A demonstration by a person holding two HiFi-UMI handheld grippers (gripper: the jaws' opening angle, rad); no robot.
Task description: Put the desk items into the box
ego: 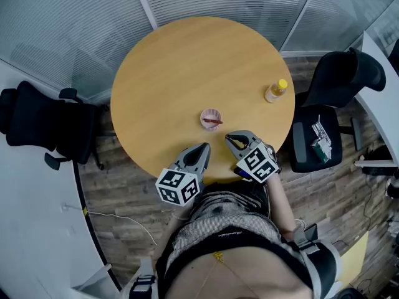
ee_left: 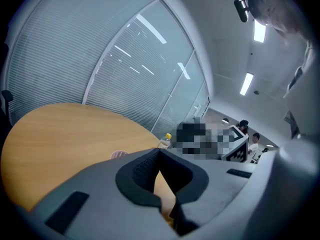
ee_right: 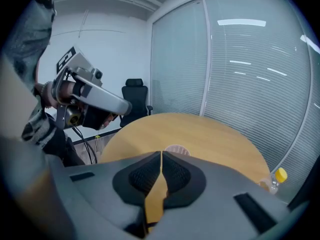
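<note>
We hold the left gripper (ego: 204, 147) over the near edge of the tabletop (ego: 168, 73). Its own view shows the jaws brought together at the tips with nothing between them, only a strip of wood showing through the gap lower down. The right gripper (ego: 231, 139) hovers just beside it, also at the near edge, its jaws pressed to a thin slit and likewise empty. Just past both pairs of tips, a little in from the near edge, stands a small pink cup (ego: 211, 118) with a red thing (ego: 213, 121) across its mouth, too small for us to identify. In the left gripper view only a pink sliver of the cup (ee_left: 119, 154) clears the jaw, and in the right gripper view its lower part is cut off behind the jaw tips. A bottle (ego: 276, 91) with a yellow cap stands near the right edge of the tabletop, well apart from the cup; in the right gripper view its base is lost behind the gripper's body. Off the table's left side we see a black chair (ego: 37, 126). Off its right side is a second chair (ego: 340, 86), whose seat carries small white and green things (ego: 321, 141) we cannot make out.
</note>
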